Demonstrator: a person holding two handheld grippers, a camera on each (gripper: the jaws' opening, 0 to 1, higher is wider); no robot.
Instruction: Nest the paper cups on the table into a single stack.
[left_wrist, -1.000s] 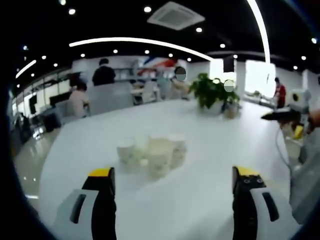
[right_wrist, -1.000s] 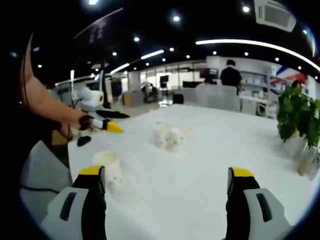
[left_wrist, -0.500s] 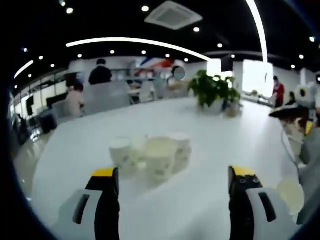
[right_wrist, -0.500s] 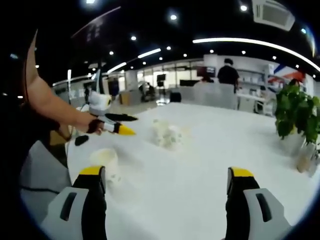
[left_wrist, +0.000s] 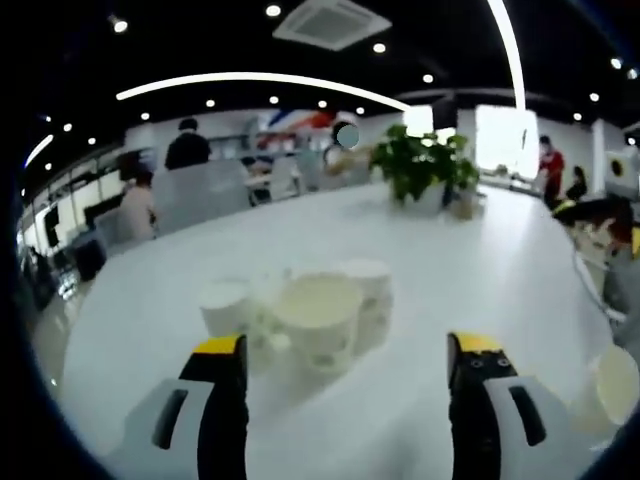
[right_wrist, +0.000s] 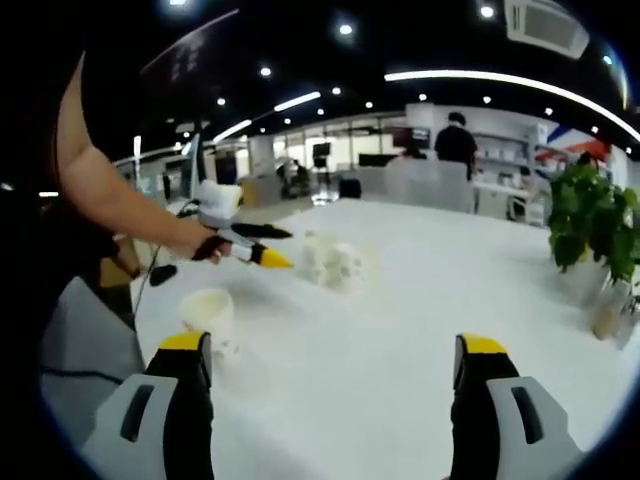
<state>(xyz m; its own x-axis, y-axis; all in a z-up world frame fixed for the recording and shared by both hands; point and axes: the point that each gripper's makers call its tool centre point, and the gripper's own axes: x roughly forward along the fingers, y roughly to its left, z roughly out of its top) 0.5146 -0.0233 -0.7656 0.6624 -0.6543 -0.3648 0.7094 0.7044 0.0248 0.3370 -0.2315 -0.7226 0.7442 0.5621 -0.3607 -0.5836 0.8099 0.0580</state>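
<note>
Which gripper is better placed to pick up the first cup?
Left, probably. The left gripper is open and close to the cluster of cups, which sits between its jaws. The right gripper is open with only bare table ahead and a single cup off to one side.

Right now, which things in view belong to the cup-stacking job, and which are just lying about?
Job:
- cluster of paper cups
- lone paper cup
- left gripper
- right gripper
- table

Lying about:
- potted plant
- small black object at the table's edge
- people in the background
</note>
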